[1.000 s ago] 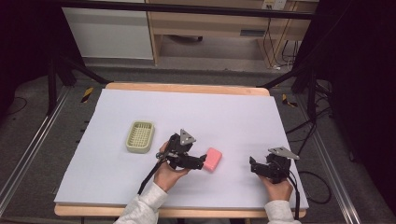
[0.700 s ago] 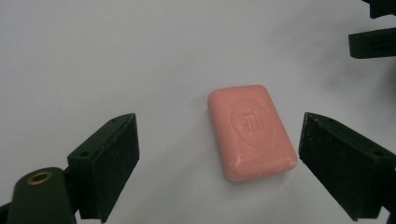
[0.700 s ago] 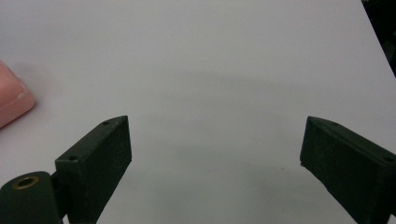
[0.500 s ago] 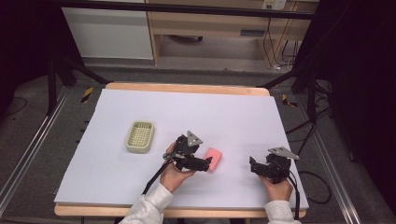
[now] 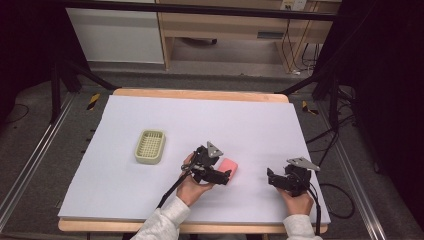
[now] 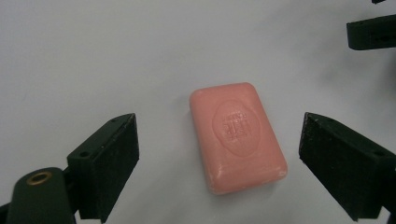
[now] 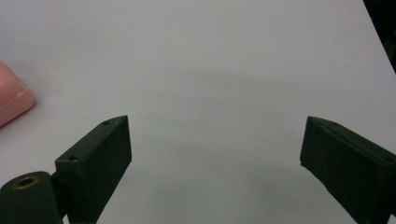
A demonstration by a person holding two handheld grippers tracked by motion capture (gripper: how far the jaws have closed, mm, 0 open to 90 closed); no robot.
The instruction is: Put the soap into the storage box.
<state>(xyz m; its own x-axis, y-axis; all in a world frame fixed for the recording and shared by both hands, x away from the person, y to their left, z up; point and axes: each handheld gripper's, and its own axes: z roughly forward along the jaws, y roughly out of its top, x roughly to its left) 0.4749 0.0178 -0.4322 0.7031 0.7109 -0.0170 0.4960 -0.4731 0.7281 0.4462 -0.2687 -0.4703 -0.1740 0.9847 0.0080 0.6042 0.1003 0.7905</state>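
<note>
The big white table looks the same as a second ago, and the green basket has not moved from its left part. The basket has a grid floor, and what it holds is too small to tell. The left gripper has slid a little to the right since then and now sits right by the pink soap. In the left gripper view the soap lies flat on the table between the two jaws, which stand wide apart and do not touch it. The right gripper has stayed near the table's right edge, well apart from the soap, with its jaws wide open over bare table. Each gripper is held by a hand in a white sleeve.
</note>
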